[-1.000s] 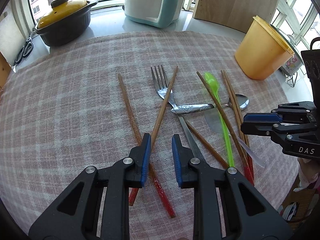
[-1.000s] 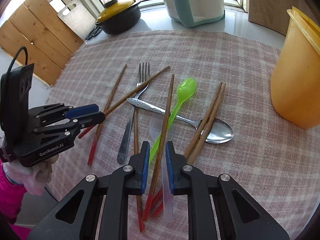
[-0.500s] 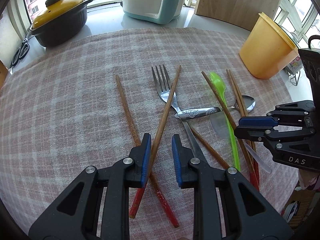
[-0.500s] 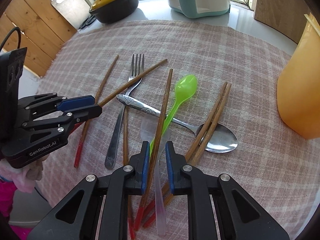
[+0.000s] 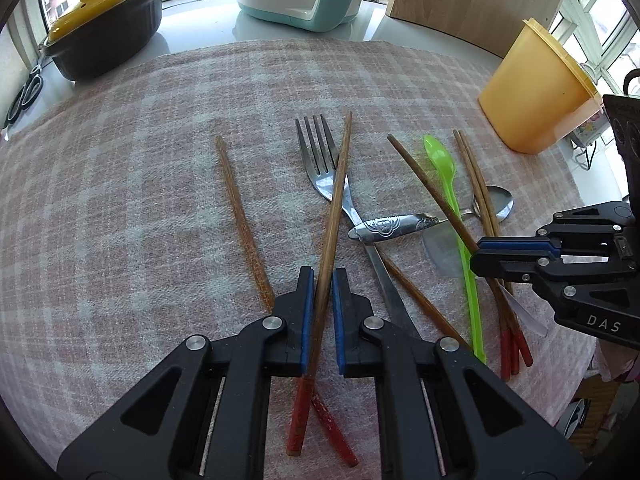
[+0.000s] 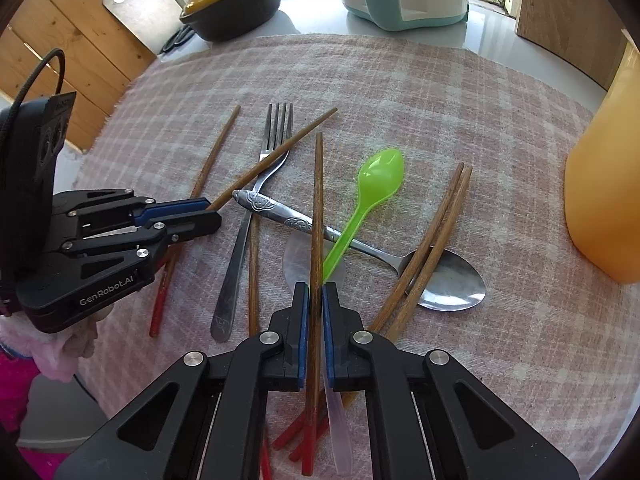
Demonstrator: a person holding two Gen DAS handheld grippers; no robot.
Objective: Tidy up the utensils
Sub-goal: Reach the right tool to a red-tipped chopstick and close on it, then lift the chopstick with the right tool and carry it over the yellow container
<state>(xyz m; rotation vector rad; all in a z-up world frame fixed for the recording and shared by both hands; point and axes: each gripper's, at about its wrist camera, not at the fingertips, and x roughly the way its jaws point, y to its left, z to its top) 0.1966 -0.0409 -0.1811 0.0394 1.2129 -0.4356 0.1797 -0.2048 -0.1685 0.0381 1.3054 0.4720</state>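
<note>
On the worktop [image 5: 192,28] we found a cloth [image 5: 120,208] spread, with the utensils scattered across its middle. A fork [image 5: 320,160] lay pointing away from us, one chopstick [image 5: 336,200] slanting across its neck and another chopstick [image 5: 240,220] lying apart to its left. To the right, a metal spoon [image 5: 404,225] lay crosswise over the fork's handle, under a plastic spoon [image 5: 452,200]. Behind the cloth stood a pot [image 5: 104,36] at the left and a tub [image 5: 536,96] at the right.

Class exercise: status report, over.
Left tool and right tool each shut on a chopstick. Right's chopstick lies across metal spoon. Utensils tangled.
</note>
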